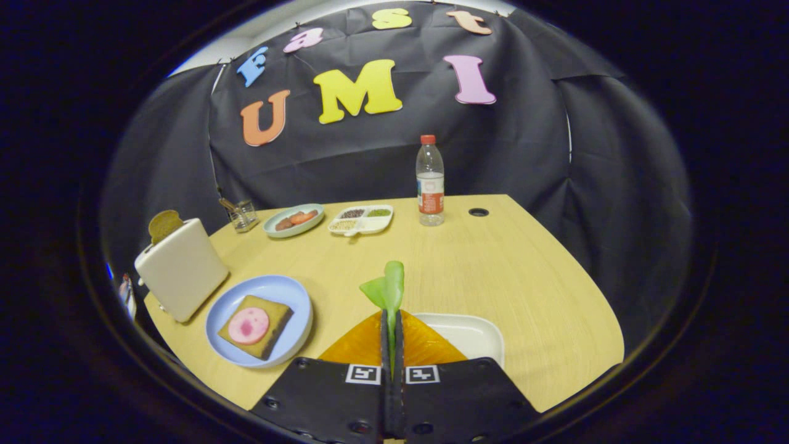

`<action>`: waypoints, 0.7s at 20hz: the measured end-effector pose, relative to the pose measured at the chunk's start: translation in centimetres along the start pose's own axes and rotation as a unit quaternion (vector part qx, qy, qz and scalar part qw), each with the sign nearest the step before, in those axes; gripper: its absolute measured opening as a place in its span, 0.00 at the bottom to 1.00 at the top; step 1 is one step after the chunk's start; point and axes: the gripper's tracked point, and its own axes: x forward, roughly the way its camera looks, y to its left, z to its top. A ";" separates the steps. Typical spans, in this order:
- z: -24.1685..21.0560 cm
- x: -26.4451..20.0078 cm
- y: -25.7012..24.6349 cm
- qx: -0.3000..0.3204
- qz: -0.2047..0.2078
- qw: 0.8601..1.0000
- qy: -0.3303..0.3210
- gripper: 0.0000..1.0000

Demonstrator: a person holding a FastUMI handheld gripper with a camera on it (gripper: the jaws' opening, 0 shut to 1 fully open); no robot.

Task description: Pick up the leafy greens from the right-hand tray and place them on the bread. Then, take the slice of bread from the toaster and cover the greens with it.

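Worktop [493,265]: a pale wood surface with a curved near edge, carrying everything below; a small dark round hole [478,212] sits near its far edge, right of the bottle.
Toaster [182,269]: a white box at the left end of the worktop, tilted in this fisheye view; one brown slice of bread [164,224] stands upright out of its top slot.
Blue plate [296,299]: just right of the toaster, near the front edge; it holds a square bread slice [271,314] lying flat, with a round pink slice of meat [248,325] on top.
White tray [471,333]: right of the fingers and just beyond them, partly hidden behind the tool.
Orange piece [425,345]: a translucent, wrinkled mass directly behind the fingers, beside the white tray; what it is cannot be told.
Tool [392,320]: fingers closed almost together, pinching the stem of the leafy greens between them.
Leafy greens [387,290]: held clear of the tray; long axis upright, leaf end pointing up and away past the fingertips, stem running down between the fingers.
Water bottle [429,182]: upright, red cap, at the far side, well beyond the greens.
Divided dish [361,219]: white, with compartments of dark and green bits, left of the bottle.
Pale green plate [293,220]: left of the divided dish, holding reddish-brown food.
Glass cup [241,214]: small, behind the toaster, something standing in it.
In the way: open worktop lies between the greens and the blue plate.
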 end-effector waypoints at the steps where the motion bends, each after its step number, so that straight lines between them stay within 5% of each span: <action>1: 0.7 -0.4 0.9 -0.003 0.004 1.000 -0.010 0.00; 9: 3.5 -0.9 9.7 -0.013 0.019 0.997 -0.069 0.00; 14: 2.2 1.4 13.1 -0.055 -0.011 0.996 -0.071 0.00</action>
